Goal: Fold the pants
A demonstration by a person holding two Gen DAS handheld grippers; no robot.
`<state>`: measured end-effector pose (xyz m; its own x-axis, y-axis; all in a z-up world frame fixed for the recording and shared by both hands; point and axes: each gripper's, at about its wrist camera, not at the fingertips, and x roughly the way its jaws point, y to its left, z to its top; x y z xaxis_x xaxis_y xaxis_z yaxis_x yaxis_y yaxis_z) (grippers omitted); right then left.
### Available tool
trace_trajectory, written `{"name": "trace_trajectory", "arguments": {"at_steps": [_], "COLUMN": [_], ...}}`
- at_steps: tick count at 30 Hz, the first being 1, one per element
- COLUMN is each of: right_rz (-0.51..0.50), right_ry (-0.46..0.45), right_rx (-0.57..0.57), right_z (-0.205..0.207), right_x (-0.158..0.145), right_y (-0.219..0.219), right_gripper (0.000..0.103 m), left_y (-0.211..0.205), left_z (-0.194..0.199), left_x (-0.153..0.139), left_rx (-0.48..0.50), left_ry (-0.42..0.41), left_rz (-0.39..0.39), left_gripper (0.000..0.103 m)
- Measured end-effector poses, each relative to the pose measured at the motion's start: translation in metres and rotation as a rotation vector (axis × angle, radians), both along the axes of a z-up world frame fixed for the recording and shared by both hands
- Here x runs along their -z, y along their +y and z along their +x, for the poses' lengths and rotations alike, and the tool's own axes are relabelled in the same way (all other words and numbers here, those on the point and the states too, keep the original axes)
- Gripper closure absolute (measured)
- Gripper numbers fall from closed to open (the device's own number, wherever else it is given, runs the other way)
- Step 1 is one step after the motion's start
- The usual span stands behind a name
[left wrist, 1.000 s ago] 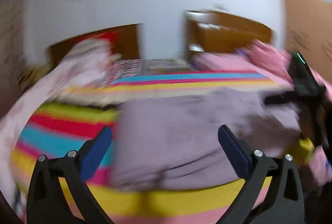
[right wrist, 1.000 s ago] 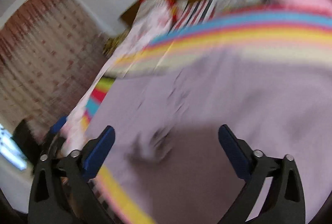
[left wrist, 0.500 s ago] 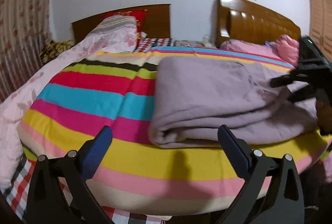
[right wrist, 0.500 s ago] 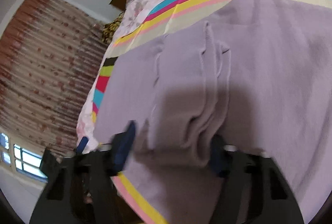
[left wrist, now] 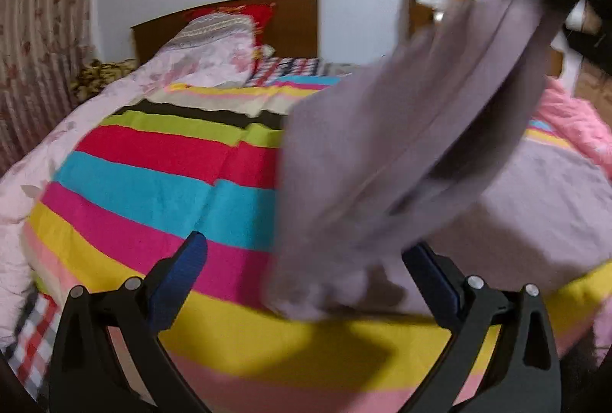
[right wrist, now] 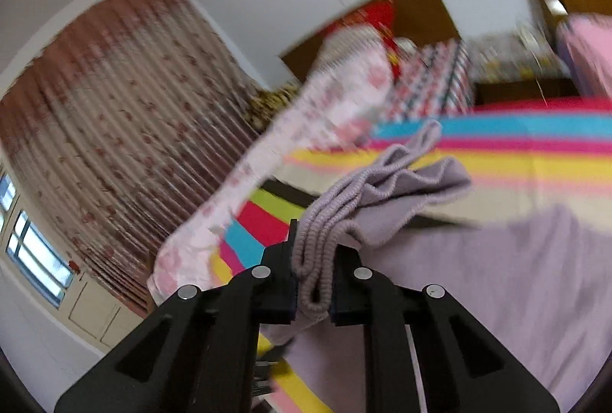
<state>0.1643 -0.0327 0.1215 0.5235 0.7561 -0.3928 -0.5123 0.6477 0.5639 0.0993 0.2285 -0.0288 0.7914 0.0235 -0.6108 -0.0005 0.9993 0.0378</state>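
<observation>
The pale purple pants (left wrist: 382,164) lie on a bed with a striped blanket (left wrist: 160,164). My right gripper (right wrist: 311,260) is shut on the ribbed waistband of the pants (right wrist: 382,191) and holds that end lifted above the bed. In the left wrist view the lifted part hangs from the upper right down to the blanket. My left gripper (left wrist: 310,271) is open and empty, with its fingers on either side of the pants' lower left edge, just above the blanket.
A pink floral quilt (left wrist: 114,99) lies along the bed's left side. Wooden headboards (left wrist: 290,19) stand against the white wall. A pink blanket (left wrist: 573,122) lies at the far right. Patterned curtains (right wrist: 114,114) and a window (right wrist: 34,252) are at the left.
My right gripper has shut on the waistband and lifted that end of the pants up off the bed. My left gripper has stayed open near the pants' left edge.
</observation>
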Motion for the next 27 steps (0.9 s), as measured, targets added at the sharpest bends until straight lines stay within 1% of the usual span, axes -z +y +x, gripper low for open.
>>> {"name": "trace_trajectory", "arguments": {"at_steps": [1,2,3,4,5,6,8,10,11,12,13,14,15,17,20,22,27], "right_rz": [0.001,-0.002,-0.006,-0.009,-0.018,-0.029,-0.089,-0.137,-0.154,-0.152,-0.094,-0.115,-0.152,-0.177,-0.172,-0.159,-0.183], "right_ry": [-0.029,-0.057,-0.077,-0.083,-0.073,-0.061,0.013,0.161,0.251,0.301,0.294,0.278,0.223,0.196,0.221,0.244,0.216], "right_rx": [-0.001,0.000,0.003,0.006,0.012,0.020,0.066,0.094,0.105,0.102,0.103,0.101,0.107,0.103,0.101,0.103,0.104], "right_z": [-0.004,-0.008,-0.013,-0.018,-0.022,-0.025,-0.035,-0.040,-0.040,-0.040,-0.044,-0.045,-0.046,-0.046,-0.045,-0.047,-0.054], "right_x": [-0.011,-0.019,-0.025,-0.024,-0.017,-0.008,0.042,0.106,0.141,0.161,0.167,0.160,0.148,0.141,0.148,0.156,0.153], "right_y": [-0.001,-0.003,-0.006,-0.013,-0.021,-0.027,-0.047,-0.063,-0.069,-0.072,-0.079,-0.078,-0.072,-0.066,-0.068,-0.073,-0.065], "right_gripper": [0.089,0.089,0.089,0.089,0.089,0.089,0.089,0.089,0.089,0.090,0.090,0.090,0.090,0.090,0.090,0.090,0.090], "left_y": [0.006,0.012,0.024,0.035,0.044,0.050,0.050,0.044,0.042,0.042,0.042,0.042,0.043,0.043,0.042,0.041,0.043], "left_z": [0.005,0.007,0.007,0.006,0.005,0.002,0.001,0.002,0.002,0.001,0.003,0.004,0.004,0.005,0.003,0.004,0.004], "left_x": [0.000,0.000,0.000,0.001,0.001,0.003,0.009,0.020,0.023,0.023,0.024,0.024,0.024,0.024,0.025,0.025,0.025], "left_rx": [-0.031,-0.054,-0.084,-0.088,-0.099,-0.115,-0.106,-0.100,-0.089,-0.086,-0.085,-0.084,-0.088,-0.097,-0.102,-0.102,-0.101], "left_ry": [0.001,0.000,-0.001,-0.002,-0.004,-0.009,0.008,0.038,0.037,0.027,0.038,0.038,0.042,0.048,0.055,0.058,0.064], "left_rz": [0.020,0.018,-0.013,-0.067,-0.105,-0.112,-0.082,-0.028,-0.020,-0.020,-0.020,-0.024,-0.025,-0.023,-0.024,-0.012,-0.032], "left_gripper": [0.002,0.001,0.001,0.001,0.001,0.001,0.001,0.001,0.001,0.001,0.001,0.001,0.001,0.001,0.001,0.001,0.001]}}
